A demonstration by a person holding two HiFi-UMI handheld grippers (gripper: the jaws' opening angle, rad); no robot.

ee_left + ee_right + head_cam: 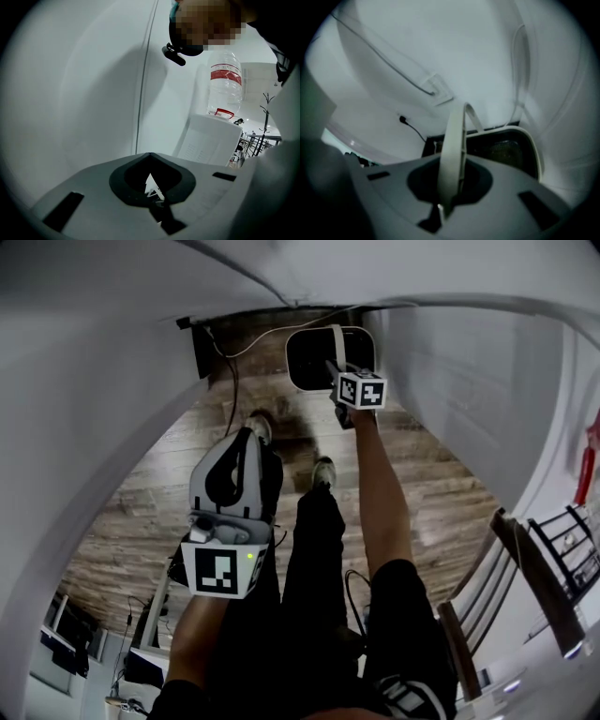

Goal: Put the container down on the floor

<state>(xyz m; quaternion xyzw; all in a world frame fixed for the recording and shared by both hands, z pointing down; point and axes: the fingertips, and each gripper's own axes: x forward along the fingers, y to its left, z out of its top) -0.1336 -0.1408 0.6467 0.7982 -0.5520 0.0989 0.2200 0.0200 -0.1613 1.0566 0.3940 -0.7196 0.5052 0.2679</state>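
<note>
The container [317, 356] is a white bin with a dark inside and a pale bail handle [453, 140]. It sits at the top centre of the head view, over the wooden floor [169, 512] near the far wall. My right gripper [343, 382] is shut on the handle, which stands upright between its jaws [449, 190], with the bin's rim [532, 145] beyond. I cannot tell whether the bin's base touches the floor. My left gripper [231, 486] hangs at the lower left, shut and holding nothing [153, 187].
White walls close in on both sides of the floor strip. A black cable [231, 367] runs down from a dark gap at the wall's foot. The person's shoes [261, 427] stand mid-floor. A chair [525, 568] is at the right. A water dispenser with a bottle [225, 82] shows in the left gripper view.
</note>
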